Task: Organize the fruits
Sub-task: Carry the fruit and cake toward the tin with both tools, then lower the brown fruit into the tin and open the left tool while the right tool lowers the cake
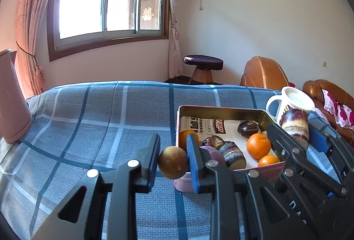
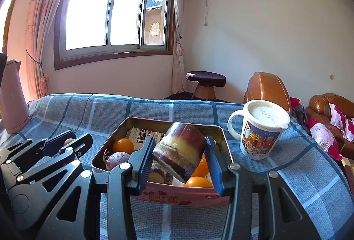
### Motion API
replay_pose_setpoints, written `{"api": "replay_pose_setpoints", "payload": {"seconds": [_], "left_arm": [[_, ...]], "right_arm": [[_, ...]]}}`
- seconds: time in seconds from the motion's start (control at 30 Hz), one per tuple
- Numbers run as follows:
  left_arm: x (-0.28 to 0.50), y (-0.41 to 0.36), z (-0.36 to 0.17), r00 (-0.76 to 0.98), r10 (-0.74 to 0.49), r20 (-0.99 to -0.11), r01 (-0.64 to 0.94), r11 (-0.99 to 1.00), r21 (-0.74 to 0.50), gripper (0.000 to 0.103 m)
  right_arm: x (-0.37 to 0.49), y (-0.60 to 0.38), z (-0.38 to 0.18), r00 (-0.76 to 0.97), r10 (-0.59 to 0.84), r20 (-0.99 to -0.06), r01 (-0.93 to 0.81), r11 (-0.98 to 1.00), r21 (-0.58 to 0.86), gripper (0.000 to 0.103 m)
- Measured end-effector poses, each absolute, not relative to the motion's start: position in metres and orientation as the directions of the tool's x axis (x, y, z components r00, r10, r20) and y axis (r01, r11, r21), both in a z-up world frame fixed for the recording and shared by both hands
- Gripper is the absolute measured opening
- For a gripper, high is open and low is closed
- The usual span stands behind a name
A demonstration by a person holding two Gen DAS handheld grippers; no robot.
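My left gripper [image 1: 173, 161] is shut on a small round brown fruit [image 1: 173, 165], held just left of the tin's near left corner. My right gripper [image 2: 179, 157] is shut on a purple sugarcane piece [image 2: 180, 151], held above the tin's near edge; it also shows in the left wrist view [image 1: 295, 127]. The pink tin [image 1: 223, 110] [image 2: 177, 198] is lined with newspaper. It holds oranges [image 1: 258, 145] [image 2: 123, 145], another cane piece [image 1: 234, 154], dark chestnut-like fruits [image 1: 247, 128] and a purple round root [image 2: 116, 159].
A white cartoon mug with lid [image 2: 260, 131] stands right of the tin. A pink kettle [image 1: 11, 98] stands at the far left. The table has a blue plaid cloth [image 1: 99, 111]. A stool [image 1: 203, 67] and brown sofa [image 1: 263, 74] lie beyond.
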State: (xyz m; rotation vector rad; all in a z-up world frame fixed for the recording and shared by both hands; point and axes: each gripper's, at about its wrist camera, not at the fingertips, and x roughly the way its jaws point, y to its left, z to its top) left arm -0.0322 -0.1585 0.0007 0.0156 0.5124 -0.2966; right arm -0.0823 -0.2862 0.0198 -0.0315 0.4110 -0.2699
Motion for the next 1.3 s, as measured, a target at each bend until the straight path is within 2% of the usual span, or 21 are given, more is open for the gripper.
{"api": "replay_pose_setpoints", "payload": {"seconds": [0.53, 1.03, 1.3], "left_arm": [[-0.053, -0.166, -0.002, 0.821, -0.306, -0.482, 0.319, 0.946, -0.057, 0.026], [-0.086, -0.202, 0.004, 0.797, -0.386, -0.465, 0.420, 0.907, -0.033, 0.026], [-0.067, -0.208, 0.025, 0.795, -0.412, -0.446, 0.440, 0.897, -0.044, 0.026]], "right_arm": [[-0.118, -0.305, 0.023, 0.888, -0.307, -0.341, 0.303, 0.951, -0.067, 0.048], [-0.145, -0.337, 0.020, 0.860, -0.364, -0.359, 0.357, 0.930, -0.088, 0.048], [-0.136, -0.356, 0.031, 0.847, -0.383, -0.369, 0.364, 0.923, -0.125, 0.048]]}}
